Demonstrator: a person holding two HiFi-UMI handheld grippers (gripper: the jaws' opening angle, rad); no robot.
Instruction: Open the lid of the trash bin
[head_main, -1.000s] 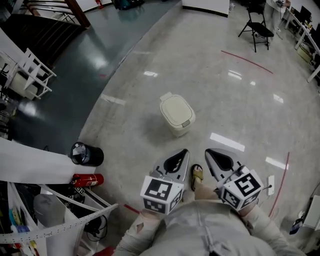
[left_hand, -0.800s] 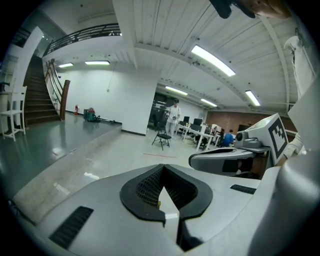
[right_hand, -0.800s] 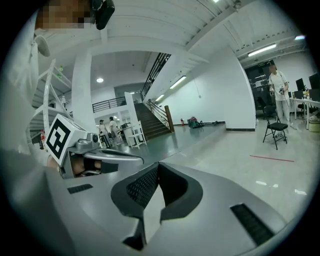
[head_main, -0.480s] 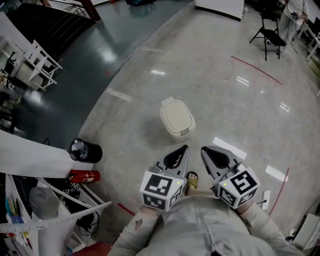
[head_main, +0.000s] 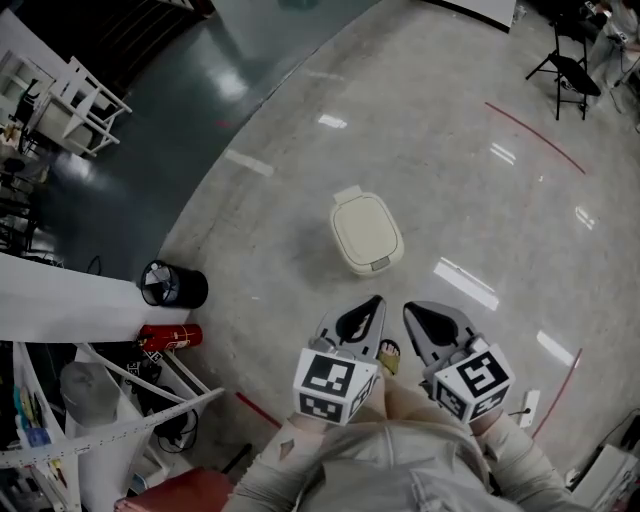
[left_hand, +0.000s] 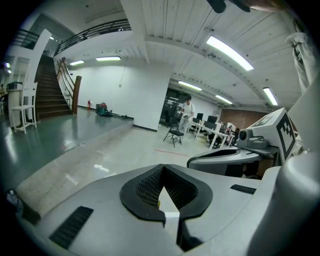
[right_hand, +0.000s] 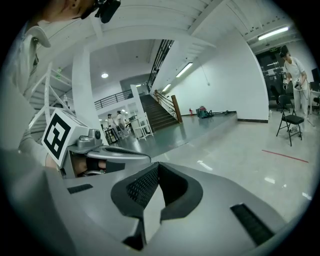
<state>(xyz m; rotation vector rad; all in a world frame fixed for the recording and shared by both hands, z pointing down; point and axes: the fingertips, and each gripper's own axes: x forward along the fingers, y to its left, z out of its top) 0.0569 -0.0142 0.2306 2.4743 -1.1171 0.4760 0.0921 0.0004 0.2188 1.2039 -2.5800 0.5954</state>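
Note:
A cream trash bin (head_main: 367, 232) stands on the grey floor, its lid down, seen only in the head view. Both grippers are held close to the person's body, well short of the bin and pointing towards it. My left gripper (head_main: 373, 302) is shut with nothing between its jaws; in the left gripper view its jaws (left_hand: 162, 169) meet at the tip. My right gripper (head_main: 409, 309) is shut and empty too, and its jaws (right_hand: 159, 167) touch in the right gripper view. The bin is hidden below the jaws in both gripper views.
A black round bin (head_main: 172, 285) and a red fire extinguisher (head_main: 170, 337) lie at the left, beside a white rack (head_main: 120, 430). A folding chair (head_main: 572, 68) stands far back right. A red floor line (head_main: 535, 137) runs behind the bin. A power strip (head_main: 528, 404) lies at the right.
The head view has drifted forward and the trash bin now sits slightly further right in it. Both grippers stay shut in front of the body.

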